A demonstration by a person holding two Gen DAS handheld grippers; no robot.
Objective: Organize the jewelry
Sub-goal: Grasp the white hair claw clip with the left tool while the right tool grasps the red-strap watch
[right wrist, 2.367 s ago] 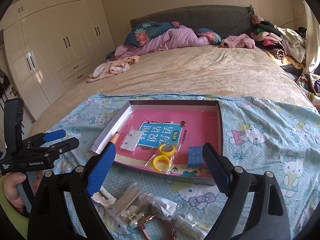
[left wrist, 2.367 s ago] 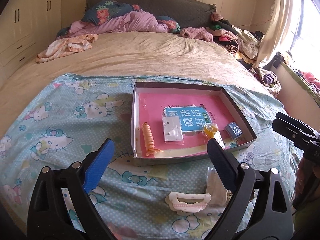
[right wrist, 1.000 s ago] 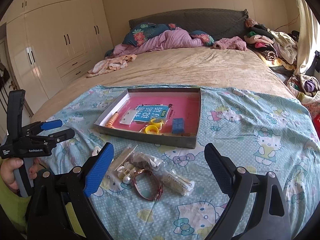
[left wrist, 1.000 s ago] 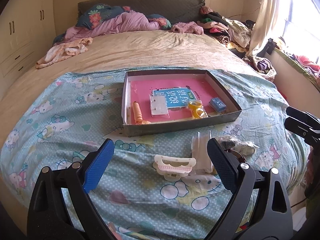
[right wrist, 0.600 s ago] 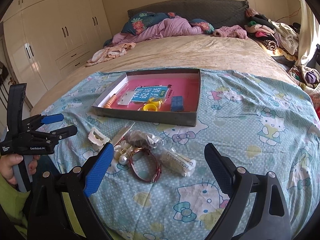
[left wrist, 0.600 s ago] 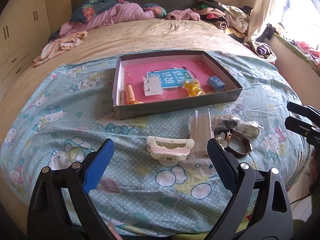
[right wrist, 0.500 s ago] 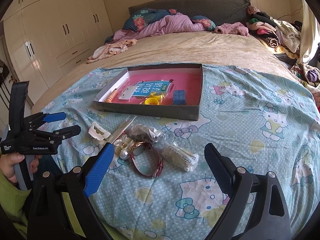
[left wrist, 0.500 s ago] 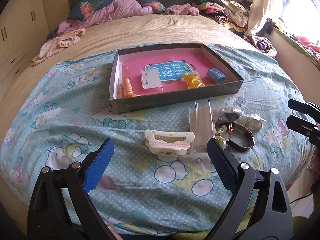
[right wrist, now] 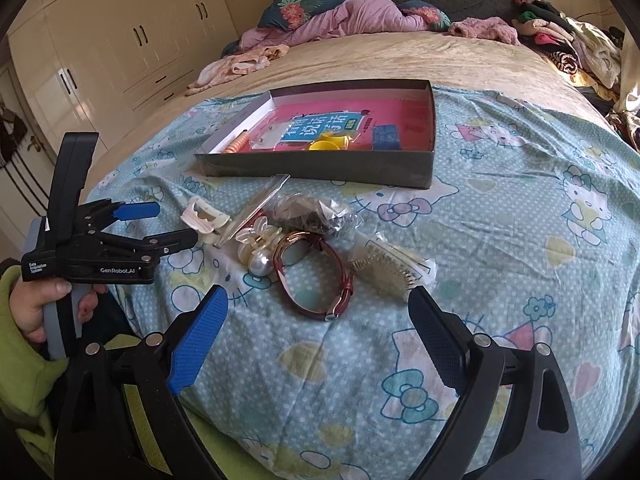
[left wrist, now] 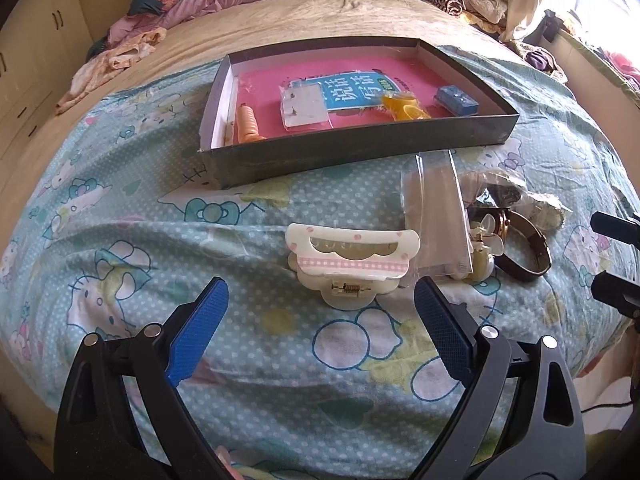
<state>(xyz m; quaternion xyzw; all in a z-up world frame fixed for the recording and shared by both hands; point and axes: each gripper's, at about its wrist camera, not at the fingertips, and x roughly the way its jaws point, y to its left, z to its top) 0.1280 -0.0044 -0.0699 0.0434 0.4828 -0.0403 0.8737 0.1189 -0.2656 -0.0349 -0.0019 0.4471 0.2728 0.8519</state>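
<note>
A grey box (left wrist: 360,148) (right wrist: 320,166) with a pink floor lies on the blue cartoon sheet; it holds an orange coil tie (left wrist: 246,124), a carded bag (left wrist: 304,108), yellow rings (left wrist: 402,106) and a blue case (left wrist: 456,100). In front of it lie a white hair claw (left wrist: 352,260) (right wrist: 204,216), a clear bag (left wrist: 436,216), a pearl clip (right wrist: 258,246), a red-brown watch (right wrist: 316,276) (left wrist: 520,244) and a bagged comb (right wrist: 384,266). My left gripper (left wrist: 320,320) (right wrist: 160,224) is open just short of the claw. My right gripper (right wrist: 316,320) is open just short of the watch.
A dark bagged item (right wrist: 312,212) lies behind the watch. Crumpled bedding and pillows (right wrist: 352,12) lie at the bed's head, clothes (right wrist: 568,44) piled on the right. Wardrobes (right wrist: 120,48) line the left wall. The mattress edge drops off below both grippers.
Both grippers have dropped and drawn back toward the bed's near edge, so the loose items now lie just ahead of the fingers. Both have stayed open.
</note>
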